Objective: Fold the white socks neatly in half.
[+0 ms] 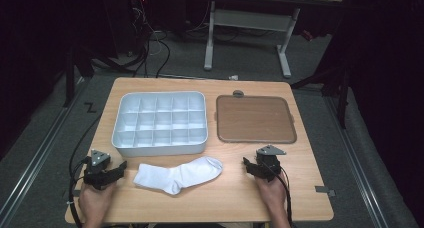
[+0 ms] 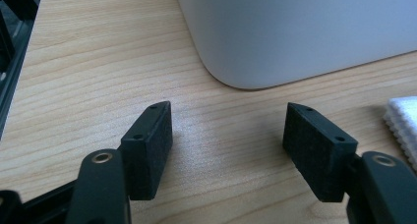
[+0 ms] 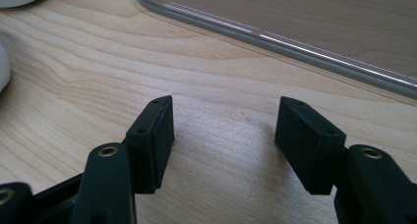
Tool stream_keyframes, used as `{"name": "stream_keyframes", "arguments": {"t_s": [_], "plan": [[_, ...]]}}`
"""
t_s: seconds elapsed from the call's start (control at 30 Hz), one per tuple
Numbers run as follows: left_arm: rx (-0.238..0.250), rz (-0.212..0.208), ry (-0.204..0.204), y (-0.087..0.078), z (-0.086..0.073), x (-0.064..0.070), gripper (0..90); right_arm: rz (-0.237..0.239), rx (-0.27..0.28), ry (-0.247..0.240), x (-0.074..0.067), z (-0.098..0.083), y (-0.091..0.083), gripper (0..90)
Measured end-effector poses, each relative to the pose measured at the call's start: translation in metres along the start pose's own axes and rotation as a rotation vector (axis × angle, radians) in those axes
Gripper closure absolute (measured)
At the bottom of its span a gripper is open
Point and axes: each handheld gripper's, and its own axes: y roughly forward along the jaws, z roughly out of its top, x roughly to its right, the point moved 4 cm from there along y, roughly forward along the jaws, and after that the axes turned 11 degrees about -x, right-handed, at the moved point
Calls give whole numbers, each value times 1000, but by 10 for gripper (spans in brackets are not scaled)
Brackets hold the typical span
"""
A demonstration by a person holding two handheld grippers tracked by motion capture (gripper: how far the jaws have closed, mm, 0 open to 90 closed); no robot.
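Observation:
A white sock [image 1: 179,174] lies flat near the table's front edge, toe toward the right. Behind it stands a white divided organizer box [image 1: 160,123] with several empty compartments. A clear flat lid [image 1: 255,119] lies to the box's right. My left gripper [image 1: 121,166] rests on the table left of the sock, open with nothing between its jaws; in the left gripper view [image 2: 227,135] the box's corner [image 2: 246,62] is just ahead and the sock's cuff [image 2: 403,126] is at the right edge. My right gripper [image 1: 248,165] rests right of the sock, open and empty [image 3: 223,130], facing the lid's rim [image 3: 275,40].
The wooden table [image 1: 310,188] has bare room along its front and right side. A small grey knob [image 1: 238,93] sits behind the lid. Cables and a desk frame [image 1: 247,23] stand on the floor beyond the table.

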Motion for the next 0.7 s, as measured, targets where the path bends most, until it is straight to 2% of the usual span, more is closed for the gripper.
{"name": "stream_keyframes", "arguments": {"t_s": [0.7], "plan": [[-3,-1,4,0,0,0,349,-1,0,0,0,0,0,404]]}}
